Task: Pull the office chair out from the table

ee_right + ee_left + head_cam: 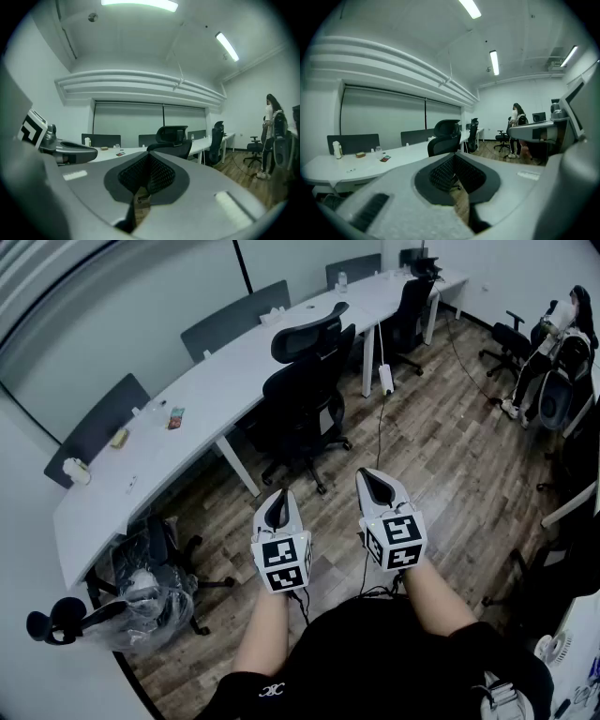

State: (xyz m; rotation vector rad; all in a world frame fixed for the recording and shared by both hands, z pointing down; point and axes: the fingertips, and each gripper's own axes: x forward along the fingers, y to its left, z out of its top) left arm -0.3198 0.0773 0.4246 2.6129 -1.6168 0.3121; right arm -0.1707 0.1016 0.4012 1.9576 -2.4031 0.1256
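Note:
A black office chair (305,395) with a headrest stands tucked against the long white table (211,395), its back toward me. It shows ahead in the left gripper view as the chair (444,138) and in the right gripper view as the chair (172,140). My left gripper (277,507) and right gripper (377,486) are held side by side a short way in front of the chair, apart from it. Both are shut with nothing between the jaws. Their tips meet at the left gripper (453,159) and the right gripper (149,159).
A plastic-wrapped chair (141,592) sits at the table's near left end. Another black chair (411,310) stands farther along the table. A person (553,348) and more chairs are at the far right. A cable (380,423) runs over the wooden floor. Small items lie on the table.

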